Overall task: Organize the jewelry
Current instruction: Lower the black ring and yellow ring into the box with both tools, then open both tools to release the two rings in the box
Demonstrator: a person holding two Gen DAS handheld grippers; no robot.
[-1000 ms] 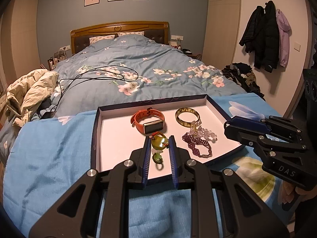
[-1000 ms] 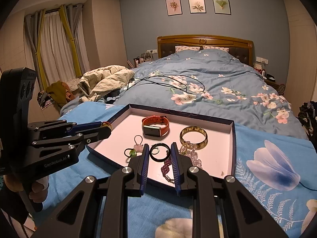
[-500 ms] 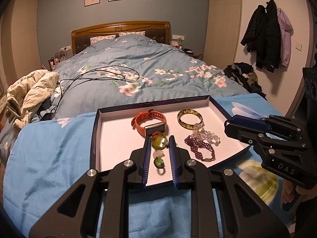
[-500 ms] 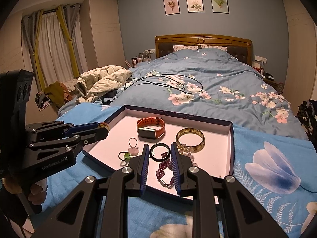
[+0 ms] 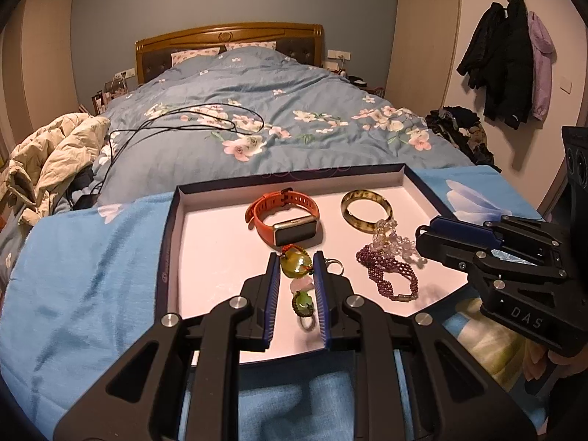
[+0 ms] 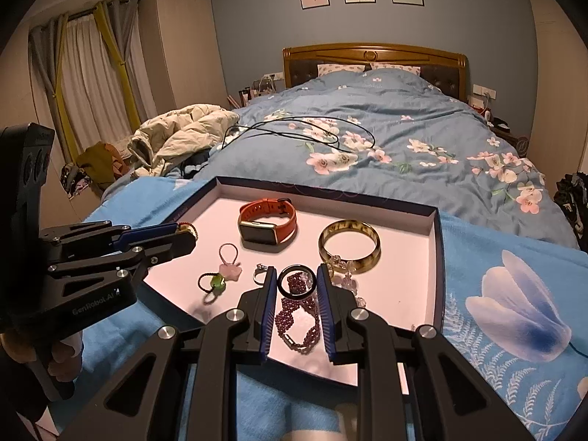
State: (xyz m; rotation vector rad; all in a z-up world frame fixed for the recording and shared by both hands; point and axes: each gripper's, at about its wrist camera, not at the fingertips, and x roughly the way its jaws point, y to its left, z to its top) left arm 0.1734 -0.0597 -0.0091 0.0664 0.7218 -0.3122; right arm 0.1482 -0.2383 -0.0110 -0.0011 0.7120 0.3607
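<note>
A dark-rimmed tray (image 5: 167,264) with a white floor lies on the blue blanket; its rim also shows in the right wrist view (image 6: 437,257). My left gripper (image 5: 296,262) is shut on a yellow-green stone pendant (image 5: 296,266) above the tray. My right gripper (image 6: 297,280) is shut on a black ring (image 6: 296,282) above a purple bead bracelet (image 6: 296,316). In the tray lie an orange watch (image 5: 284,217), an amber bangle (image 5: 365,211), clear beads (image 5: 391,235), a pink-and-green charm (image 6: 220,279) and a small silver ring (image 6: 260,270).
The bed (image 5: 257,117) with a flowered blue duvet stretches beyond the tray, with black cables (image 5: 191,121) on it. A beige jacket (image 5: 51,154) lies at the left. Coats (image 5: 511,62) hang on the right wall.
Both grippers have shifted slightly over the tray, each still holding its piece. The pink-and-green charm below the left gripper now lies a little nearer.
</note>
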